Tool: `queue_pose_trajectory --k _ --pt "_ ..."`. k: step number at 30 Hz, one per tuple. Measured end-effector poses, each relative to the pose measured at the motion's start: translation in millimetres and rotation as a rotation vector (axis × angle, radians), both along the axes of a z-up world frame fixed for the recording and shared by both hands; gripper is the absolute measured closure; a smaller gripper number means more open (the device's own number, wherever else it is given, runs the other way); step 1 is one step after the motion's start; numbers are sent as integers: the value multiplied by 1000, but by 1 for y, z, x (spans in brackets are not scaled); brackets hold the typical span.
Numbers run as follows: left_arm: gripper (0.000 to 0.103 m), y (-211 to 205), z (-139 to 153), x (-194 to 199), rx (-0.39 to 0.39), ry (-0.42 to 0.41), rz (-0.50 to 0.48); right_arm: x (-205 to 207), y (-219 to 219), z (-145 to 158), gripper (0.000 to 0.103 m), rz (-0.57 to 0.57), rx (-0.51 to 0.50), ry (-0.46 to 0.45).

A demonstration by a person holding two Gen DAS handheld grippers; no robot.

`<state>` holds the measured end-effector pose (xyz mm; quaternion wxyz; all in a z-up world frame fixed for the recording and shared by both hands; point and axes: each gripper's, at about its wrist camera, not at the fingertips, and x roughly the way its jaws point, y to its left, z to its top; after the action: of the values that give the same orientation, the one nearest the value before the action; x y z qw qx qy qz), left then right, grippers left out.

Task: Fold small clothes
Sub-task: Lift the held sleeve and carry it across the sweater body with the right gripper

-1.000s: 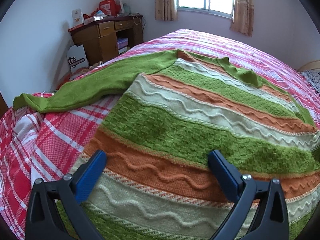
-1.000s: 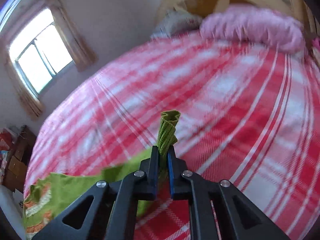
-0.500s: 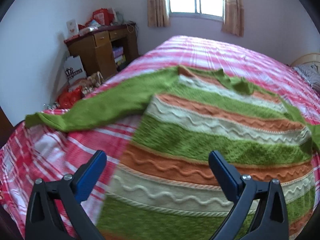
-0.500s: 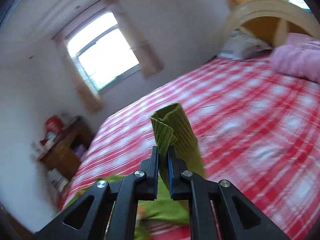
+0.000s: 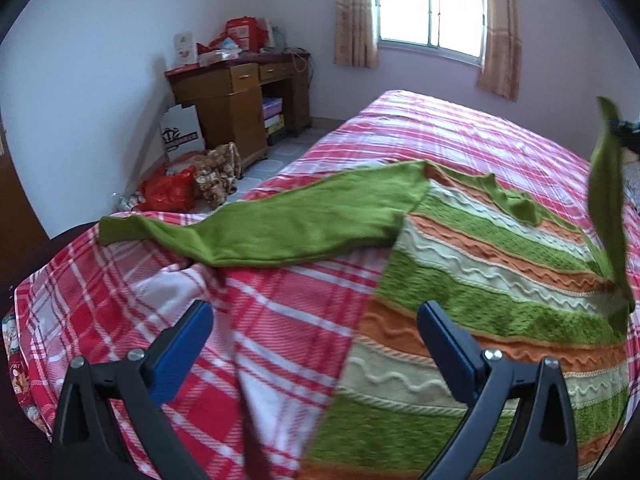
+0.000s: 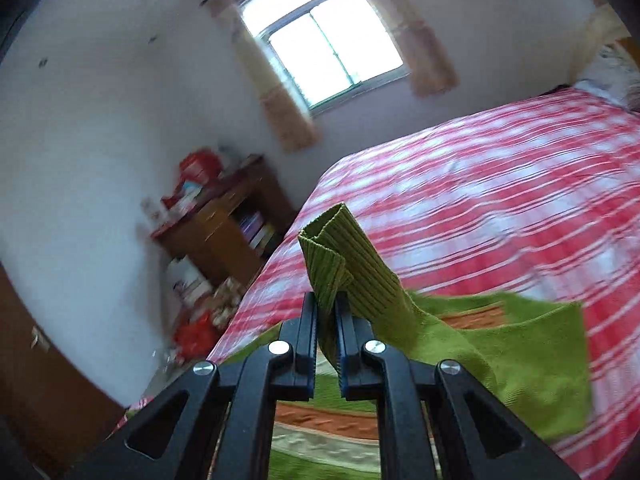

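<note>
Two tools are in our hands over the bed (image 5: pixel 460 128). Nearest to us, the left tool (image 5: pixel 316 344) hangs with its blue pads wide apart and nothing between them, above the near edge of the striped sweater (image 5: pixel 500 292), where knit meets the red plaid bedcover. The sweater lies flat on the bed with its bands of green, orange and cream running across, its hem toward us and its green collar on the far side. Its left sleeve (image 5: pixel 280 228) stretches flat away from the sweater's body toward the bed's corner, the cuff lying at the cover's edge. On the sweater's other side, the right tool (image 6: pixel 326 320) is clamped tight on the ribbed cuff of the right sleeve (image 6: pixel 348 264), which stands up between the pads; from the left wrist view that sleeve rises as a green strip off the sweater's right edge, lifted clear of the bed. Past the sweater, the plaid cover runs on bare. Beyond the bed's far left corner, a wooden desk (image 5: pixel 236 96) stands against the wall with red boxes on top, and a curtained window (image 5: pixel 432 4) sits behind the bed.
</note>
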<state>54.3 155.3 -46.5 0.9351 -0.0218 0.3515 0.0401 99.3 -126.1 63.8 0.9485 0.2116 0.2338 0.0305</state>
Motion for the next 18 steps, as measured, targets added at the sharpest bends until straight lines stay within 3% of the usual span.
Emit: queue_pose_trajectory --k 8,18 --pt "0 29 -4 3 -20 -1 44 52 83 -55 95 129 -10 89" --pt "0 39 -15 12 -49 24 49 76 113 -109 95 160 -62 180"
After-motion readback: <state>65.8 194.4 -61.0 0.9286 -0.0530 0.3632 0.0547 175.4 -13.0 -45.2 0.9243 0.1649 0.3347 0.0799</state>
